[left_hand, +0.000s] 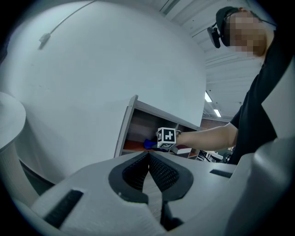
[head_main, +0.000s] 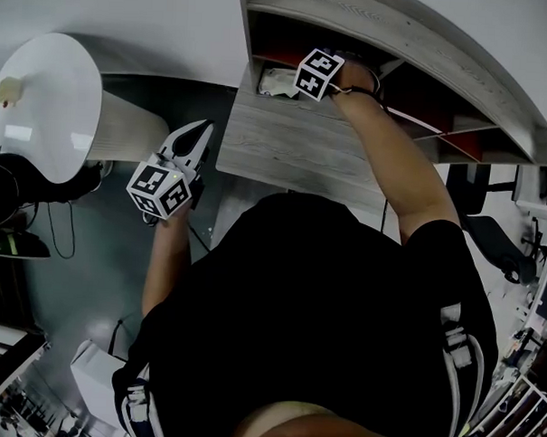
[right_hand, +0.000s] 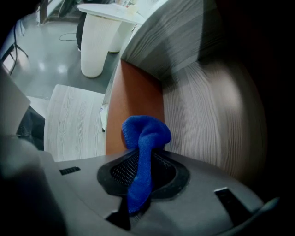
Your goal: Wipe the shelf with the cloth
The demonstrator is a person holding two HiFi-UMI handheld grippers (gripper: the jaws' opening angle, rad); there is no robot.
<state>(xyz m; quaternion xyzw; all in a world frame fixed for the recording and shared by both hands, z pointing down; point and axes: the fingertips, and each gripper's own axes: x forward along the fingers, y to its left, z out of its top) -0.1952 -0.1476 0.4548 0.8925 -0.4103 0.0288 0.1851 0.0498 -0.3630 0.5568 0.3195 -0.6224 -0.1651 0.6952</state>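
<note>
The right gripper (right_hand: 143, 162) has its jaws pinched tight on the blue cloth (right_hand: 144, 138), which runs up between the two black ribbed pads. The cloth's bunched end stands out past the tips at the centre of the right gripper view. Just beyond that bunch is the orange-brown floor of a shelf (right_hand: 138, 90) compartment, and whether the cloth presses on it cannot be told. A grey wood-grain wall (right_hand: 207, 120) curves round the right half of the frame. In the head view this gripper reaches into the leftmost compartment of the shelf at upper centre, with only its marker cube and the hand behind it showing outside the opening. The left gripper (left_hand: 148, 159) has its jaws brought together at the tips with nothing between them. It points towards the shelf, where the other gripper's cube and a bit of blue show in the middle of the left gripper view. In the head view the left gripper is held in the air at left centre, well apart from the shelf. It hangs between a white round table (head_main: 53, 95) at upper left and a low grey wood surface (head_main: 286, 146) that runs below the shelf opening. The person's dark shirt fills the lower middle of that view.
</note>
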